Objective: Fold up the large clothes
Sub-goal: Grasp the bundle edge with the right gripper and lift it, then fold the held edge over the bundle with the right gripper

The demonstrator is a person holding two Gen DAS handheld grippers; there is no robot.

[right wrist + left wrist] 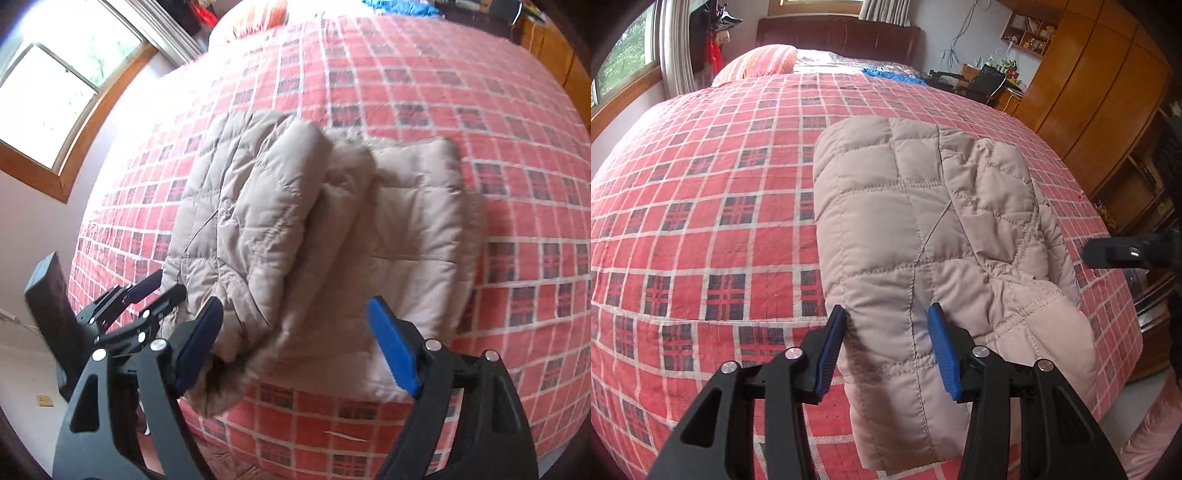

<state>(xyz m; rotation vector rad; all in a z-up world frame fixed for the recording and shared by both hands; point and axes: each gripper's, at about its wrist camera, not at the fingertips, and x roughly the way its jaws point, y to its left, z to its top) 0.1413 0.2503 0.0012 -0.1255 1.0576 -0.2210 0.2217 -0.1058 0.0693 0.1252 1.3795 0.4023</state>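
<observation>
We have the quilted beige jacket (pixel 923 221) lying partly folded on the red plaid bed (pixel 701 221), its long axis running away from us toward the headboard (pixel 838 37), with its near end draped over the bed's front edge. The left gripper (pixel 886 347) sits right at that near end, its fingers (pixel 831 347) spread apart on either side of the hanging hem, and we judge they have not closed on the fabric. The right gripper (pixel 295 347) is released too, fingers wide, hovering over the bunched sleeve and the jacket's right-hand portion; in its view the picture is blurred, so we cannot tell whether a pad touches the cloth. Both are near, the left the better centred on the hem. We judge the next fold would carry this near end forward along the long axis. Nothing lies in that path; the striped pillow (pixel 768 61) and blue cloth (pixel 894 75) sit well apart.
</observation>
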